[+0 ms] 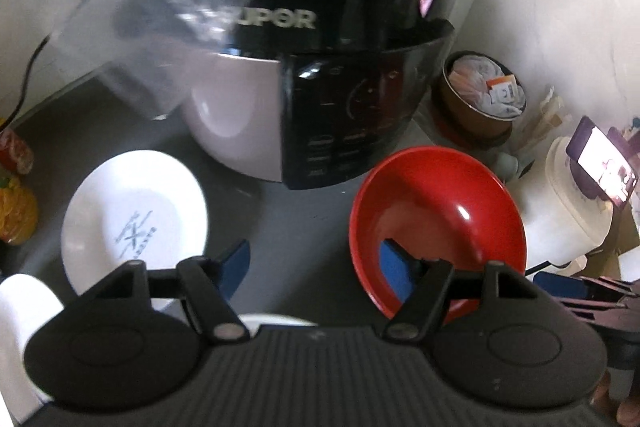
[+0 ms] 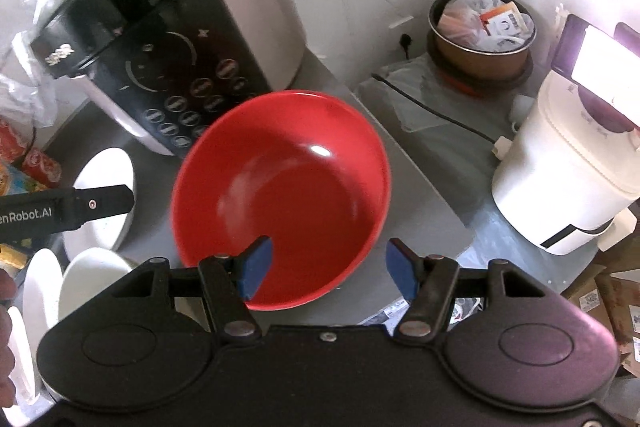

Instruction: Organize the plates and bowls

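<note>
Both jaws stood wide and empty: the right hand-held gripper point(image 2: 328, 269) straddled the red bowl's point(image 2: 280, 195) near rim; the left hand-held gripper point(image 1: 314, 267) hung between it and the white plate point(image 1: 134, 215).

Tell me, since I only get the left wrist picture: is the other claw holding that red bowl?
Observer: No. The right wrist view shows the right claw open. One blue pad is over the inside of the red bowl and the other is outside its near rim. Neither seems to press on it.
Operator: Is there anything beside the bowl that I miss?
Observer: A black cable runs across the grey mat toward the white appliance.
Operator: Does my claw show up over there?
Observer: Yes, a finger of the left claw hangs in front of the white plate.
</note>
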A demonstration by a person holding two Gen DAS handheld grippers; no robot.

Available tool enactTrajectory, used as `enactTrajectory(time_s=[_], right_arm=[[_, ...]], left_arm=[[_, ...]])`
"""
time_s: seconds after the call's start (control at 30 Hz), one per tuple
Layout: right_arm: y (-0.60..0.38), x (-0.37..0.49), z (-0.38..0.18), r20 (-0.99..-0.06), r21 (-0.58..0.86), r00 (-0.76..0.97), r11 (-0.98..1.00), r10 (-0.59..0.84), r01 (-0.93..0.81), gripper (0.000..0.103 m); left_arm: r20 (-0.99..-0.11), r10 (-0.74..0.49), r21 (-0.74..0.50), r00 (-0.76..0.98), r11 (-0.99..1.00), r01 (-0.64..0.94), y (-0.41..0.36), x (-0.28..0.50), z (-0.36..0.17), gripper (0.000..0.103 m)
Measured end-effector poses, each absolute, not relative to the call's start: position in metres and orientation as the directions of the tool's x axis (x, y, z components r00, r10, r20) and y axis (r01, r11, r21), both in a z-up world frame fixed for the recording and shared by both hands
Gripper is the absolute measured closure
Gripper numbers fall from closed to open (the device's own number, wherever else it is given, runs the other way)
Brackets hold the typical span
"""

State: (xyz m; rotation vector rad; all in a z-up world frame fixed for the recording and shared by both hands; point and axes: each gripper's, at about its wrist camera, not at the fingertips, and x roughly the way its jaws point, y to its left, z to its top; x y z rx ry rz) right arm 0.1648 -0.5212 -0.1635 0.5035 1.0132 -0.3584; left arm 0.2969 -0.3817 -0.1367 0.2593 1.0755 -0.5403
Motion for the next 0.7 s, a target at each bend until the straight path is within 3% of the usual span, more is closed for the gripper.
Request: enactTrajectory(time_s=[0.33,0.53,0.7], right_arm=[[-0.537,0.165,-0.190,-0.892,0.228,0.449,0.799,-0.058,0.556,0.052],[-0.540,0.165,-0.202,-0.895,0.235,0.443,0.789,-0.053,0.568,0.062],[-0.538,0.171,-0.206,-0.892,0.257,0.451,0.793,-0.024,0.552,0.079]], left_arm=[[-0.907,-0.282,-0.056,0.312,0.815,0.576,-0.409,0.307,-0.172,0.042],[-0.930,-0.255,-0.065,0.263,0.821,0.567,-0.418,0.312,-0.194,0.064],[-0.940,-0.259,-0.088,0.223,0.815,0.572,-0.422,0.310,-0.208,0.094]])
